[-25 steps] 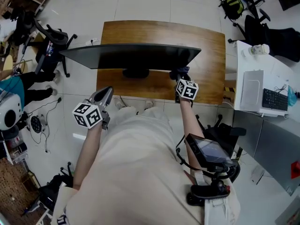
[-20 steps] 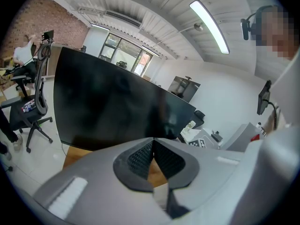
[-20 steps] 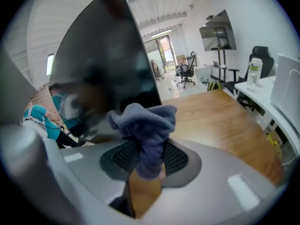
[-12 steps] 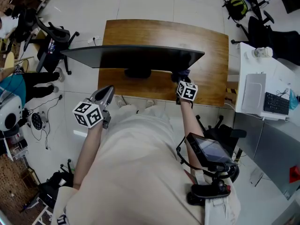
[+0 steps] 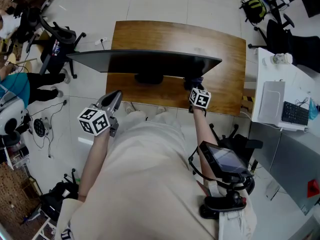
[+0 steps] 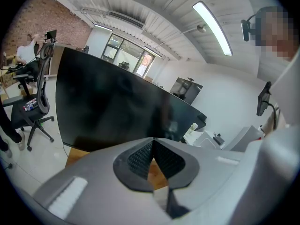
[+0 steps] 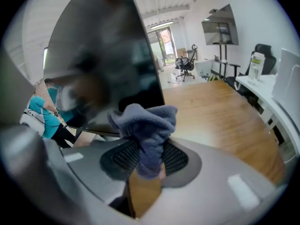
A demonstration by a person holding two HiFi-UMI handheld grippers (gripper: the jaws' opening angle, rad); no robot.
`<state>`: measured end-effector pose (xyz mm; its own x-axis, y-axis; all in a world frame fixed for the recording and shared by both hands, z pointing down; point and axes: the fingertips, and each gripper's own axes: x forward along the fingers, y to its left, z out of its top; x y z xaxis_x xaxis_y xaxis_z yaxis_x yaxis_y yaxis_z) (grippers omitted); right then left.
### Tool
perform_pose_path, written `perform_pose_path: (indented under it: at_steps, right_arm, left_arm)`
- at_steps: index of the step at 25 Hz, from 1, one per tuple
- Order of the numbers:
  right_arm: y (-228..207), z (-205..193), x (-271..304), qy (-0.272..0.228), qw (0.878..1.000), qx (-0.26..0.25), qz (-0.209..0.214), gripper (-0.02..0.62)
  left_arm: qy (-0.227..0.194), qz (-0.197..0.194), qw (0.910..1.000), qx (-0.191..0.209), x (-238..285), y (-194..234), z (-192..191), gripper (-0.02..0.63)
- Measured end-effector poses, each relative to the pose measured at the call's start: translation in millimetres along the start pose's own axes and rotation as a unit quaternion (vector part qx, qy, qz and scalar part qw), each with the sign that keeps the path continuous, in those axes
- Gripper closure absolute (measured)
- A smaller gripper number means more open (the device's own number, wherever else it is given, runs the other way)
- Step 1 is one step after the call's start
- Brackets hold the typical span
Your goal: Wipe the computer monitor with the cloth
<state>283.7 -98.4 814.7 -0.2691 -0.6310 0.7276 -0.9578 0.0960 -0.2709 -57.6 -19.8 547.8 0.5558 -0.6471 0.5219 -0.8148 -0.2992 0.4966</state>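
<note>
The grey-blue cloth (image 7: 147, 125) is gripped between the jaws of the right gripper (image 7: 149, 157), just beside the right end of the monitor (image 5: 145, 61) on the wooden tabletop (image 5: 220, 84). The left gripper (image 6: 152, 153) is held apart, jaws closed on nothing.

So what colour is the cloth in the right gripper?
Blue-grey. The cloth shows best in the right gripper view, pinched between the jaws.

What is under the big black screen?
Under the monitor sits its dark stand on the wooden desk. From above, the monitor covers the desk strip right beneath it, so anything there is hidden.
</note>
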Motion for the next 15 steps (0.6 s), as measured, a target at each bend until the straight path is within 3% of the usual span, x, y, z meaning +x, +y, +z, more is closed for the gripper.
perform_pose_path:
  at_steps: [15]
  right_arm:
    - [1.2,-7.8,6.3,0.022,0.999,0.024,-0.033,0.474]
  left_arm:
    - [-0.011,0.007,0.9992,-0.038,-15.5,40.0,-11.1,0.607]
